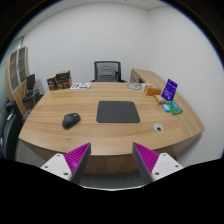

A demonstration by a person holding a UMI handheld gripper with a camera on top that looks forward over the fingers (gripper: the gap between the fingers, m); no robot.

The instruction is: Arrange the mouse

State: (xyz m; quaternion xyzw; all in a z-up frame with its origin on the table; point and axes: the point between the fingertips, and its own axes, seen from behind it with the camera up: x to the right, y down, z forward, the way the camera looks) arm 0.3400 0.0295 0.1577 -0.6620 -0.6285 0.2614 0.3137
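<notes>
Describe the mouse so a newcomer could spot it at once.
On the large wooden table, look left of the dark rectangular mouse pad. The mouse lies there on bare wood, beyond the open gripper: small, black and rounded, unlike the flat pad.

Black mouse [70, 120] left of dark mousepad [119, 111] on wooden table [60, 140], beyond gripper [112, 160]'s parted fingers.

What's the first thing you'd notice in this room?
The big wooden table fills the room. A dark mouse pad lies in its middle and a black mouse sits to the pad's left. The claw hovers open at the near edge with nothing between its pink pads, and an office chair stands at the far side.
</notes>
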